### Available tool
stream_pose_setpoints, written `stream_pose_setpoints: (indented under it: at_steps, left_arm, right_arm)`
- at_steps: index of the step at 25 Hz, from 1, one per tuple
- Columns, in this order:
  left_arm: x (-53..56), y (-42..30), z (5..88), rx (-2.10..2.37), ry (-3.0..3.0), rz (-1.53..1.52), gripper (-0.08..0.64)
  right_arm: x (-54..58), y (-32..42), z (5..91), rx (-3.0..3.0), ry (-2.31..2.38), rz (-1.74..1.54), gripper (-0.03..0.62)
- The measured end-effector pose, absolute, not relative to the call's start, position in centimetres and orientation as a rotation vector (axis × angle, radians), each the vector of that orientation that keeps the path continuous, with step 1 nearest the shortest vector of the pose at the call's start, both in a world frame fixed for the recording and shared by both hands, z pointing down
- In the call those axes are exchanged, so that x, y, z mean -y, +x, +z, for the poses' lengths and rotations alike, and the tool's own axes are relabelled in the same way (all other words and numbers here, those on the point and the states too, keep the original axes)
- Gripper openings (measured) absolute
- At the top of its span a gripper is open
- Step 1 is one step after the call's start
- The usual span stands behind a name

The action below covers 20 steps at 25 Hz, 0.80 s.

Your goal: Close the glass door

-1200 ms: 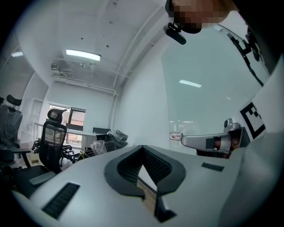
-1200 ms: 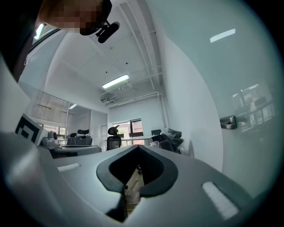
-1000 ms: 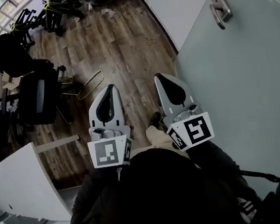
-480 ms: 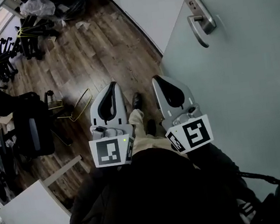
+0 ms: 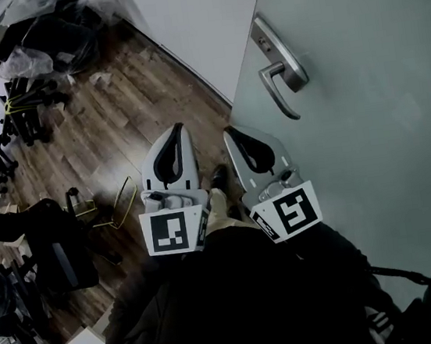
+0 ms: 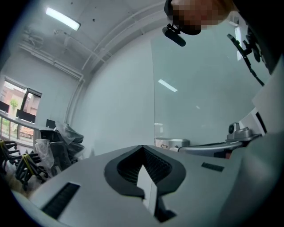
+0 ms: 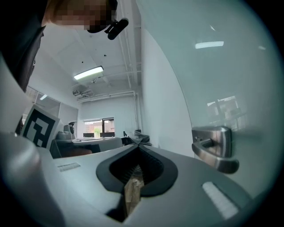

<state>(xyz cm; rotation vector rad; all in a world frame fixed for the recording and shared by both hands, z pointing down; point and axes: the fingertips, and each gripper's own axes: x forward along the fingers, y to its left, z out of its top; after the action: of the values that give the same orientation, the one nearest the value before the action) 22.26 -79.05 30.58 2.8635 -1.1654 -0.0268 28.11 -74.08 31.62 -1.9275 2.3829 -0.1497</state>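
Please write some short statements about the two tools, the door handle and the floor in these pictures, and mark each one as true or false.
1. The left tool and the right tool both have their jaws together, with nothing between them. True.
2. The right tool grips the silver metal lever handle of the frosted glass door. False: it is apart from the handle, which lies up and to the right of it in the head view.
3. The person stands on a brown wooden plank floor. True.
4. The lever handle is mounted on the white wall. False: it is on the glass door.
5. A black office chair stands at the left of the head view. True.
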Motion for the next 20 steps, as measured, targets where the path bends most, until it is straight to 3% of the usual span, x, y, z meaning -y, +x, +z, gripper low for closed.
stream_pose_setpoints:
  at_steps: [11,20]
  left_arm:
    - [82.1,30.3,28.5,0.874,2.946,-0.125,-0.003]
    - [81.5,34.8,28.7,0.686,2.981,-0.112,-0.003]
  right_arm:
    - [75.1,35.4,25.3,-2.23,-2.203,0.21,0.02]
    - [74.6,38.5,31.1,-2.266,-2.372,-0.029,0.109]
